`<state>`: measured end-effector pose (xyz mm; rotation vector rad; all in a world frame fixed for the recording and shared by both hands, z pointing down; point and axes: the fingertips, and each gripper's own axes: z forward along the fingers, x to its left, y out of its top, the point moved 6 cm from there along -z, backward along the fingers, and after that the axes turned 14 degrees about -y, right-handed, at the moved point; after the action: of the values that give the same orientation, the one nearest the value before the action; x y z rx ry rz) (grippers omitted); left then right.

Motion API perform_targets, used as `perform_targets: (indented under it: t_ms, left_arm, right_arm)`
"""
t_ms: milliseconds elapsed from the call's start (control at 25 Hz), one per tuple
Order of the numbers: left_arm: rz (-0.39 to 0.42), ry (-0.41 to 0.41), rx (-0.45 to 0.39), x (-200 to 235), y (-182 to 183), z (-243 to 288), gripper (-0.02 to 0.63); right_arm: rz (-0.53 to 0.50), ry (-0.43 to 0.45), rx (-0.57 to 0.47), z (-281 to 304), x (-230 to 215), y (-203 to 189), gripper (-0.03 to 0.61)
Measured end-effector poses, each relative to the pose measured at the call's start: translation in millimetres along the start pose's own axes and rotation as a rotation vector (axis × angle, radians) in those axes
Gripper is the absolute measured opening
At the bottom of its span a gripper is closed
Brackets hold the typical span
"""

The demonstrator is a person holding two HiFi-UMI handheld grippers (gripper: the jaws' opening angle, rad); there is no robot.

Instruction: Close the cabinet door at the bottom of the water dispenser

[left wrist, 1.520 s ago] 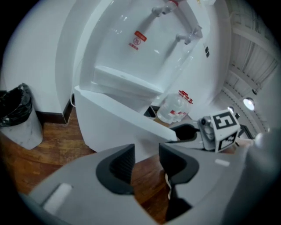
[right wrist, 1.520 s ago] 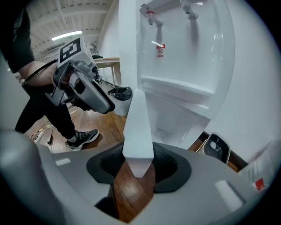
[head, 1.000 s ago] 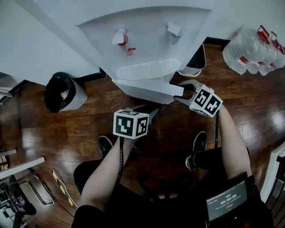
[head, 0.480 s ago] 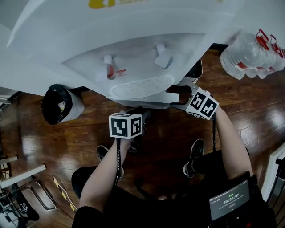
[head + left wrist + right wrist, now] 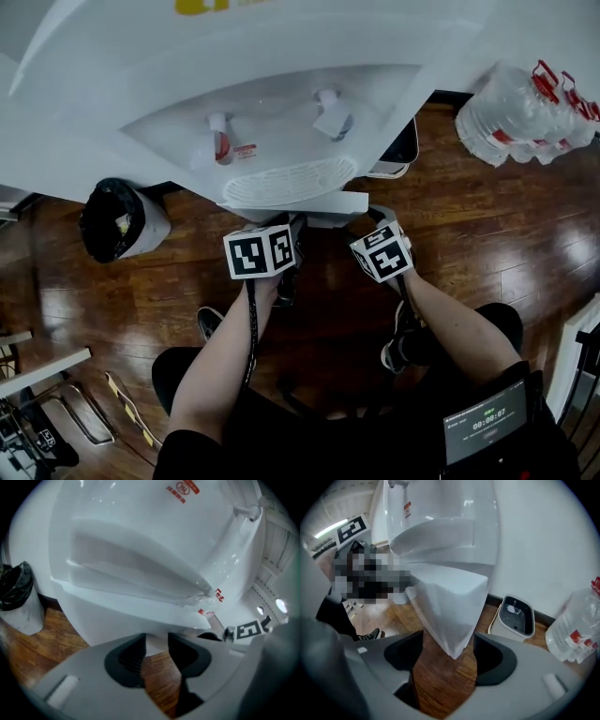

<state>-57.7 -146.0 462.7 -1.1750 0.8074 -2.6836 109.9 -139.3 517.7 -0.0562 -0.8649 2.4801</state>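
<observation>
Right gripper [image 5: 449, 641]: fingers [image 5: 405, 658] stand wide apart and have just been opening, with nothing pressed between them. Through the gap shows the pointed lower corner of a white panel, which I take for the cabinet door [image 5: 450, 606]. It sits just beyond the tips with the wooden floor [image 5: 440, 681] behind it; no contact that I can see. Left gripper [image 5: 157, 641]: fingers [image 5: 131, 660] nearly together, having drawn in over the last second. The narrow slit between them shows only floorboards and the white foot of the water dispenser [image 5: 140, 527] beyond, nothing clamped. Head view: both grippers low in front of the dispenser, side by side. Just above and between them a white slab juts out under the drip tray [image 5: 281, 180]; I read it as the door's top edge, at the dispenser's base. It lies nearly along the front, but I cannot tell whether it is fully home. Handling, my guess: a thin, stiff panel on a hinge, light, swinging with little effort. The surface is glossy and smooth, so a pinch on the edge would likely slip. Better a flat push on the face, near the free edge and away from the hinge. Push gently, since the tall dispenser may rock.
</observation>
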Motion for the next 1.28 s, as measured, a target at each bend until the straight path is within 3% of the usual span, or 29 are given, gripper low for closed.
perform_targets:
  t_ms: [160,240,600,760,840,1040,1280]
  left_arm:
    - [0.021,0.017,-0.007,-1.0,2.1,2.6,0.169]
    - [0.037,0.026,-0.004,-1.1,2.8,2.6,0.169]
    - [0.053,0.033,-0.006,0.5,7.7,5.2,0.166]
    - [0.159,0.128,0.04,1.6,6.7,1.5,0.17]
    - [0.218,0.192,0.079,8.3,1.9,2.4,0.225]
    - [0.134,0.223,0.046,25.0,2.3,1.5,0.238]
    - [0.135,0.244,0.025,25.5,4.1,3.8,0.233]
  right_arm:
    - [0.175,-0.039,0.008,5.3,-2.2,20.3,0.284]
    - [0.201,-0.051,0.013,3.3,-4.3,24.3,0.281]
    - [0.107,-0.065,-0.008,14.4,-10.5,24.0,0.281]
    - [0.077,-0.068,-0.016,13.7,-11.2,27.3,0.279]
    - [0.069,-0.071,-0.02,13.9,-11.3,28.4,0.279]
    - [0.053,-0.087,-0.018,16.3,-13.1,32.7,0.279]
    - [0.037,-0.099,-0.028,18.7,-15.4,39.2,0.281]
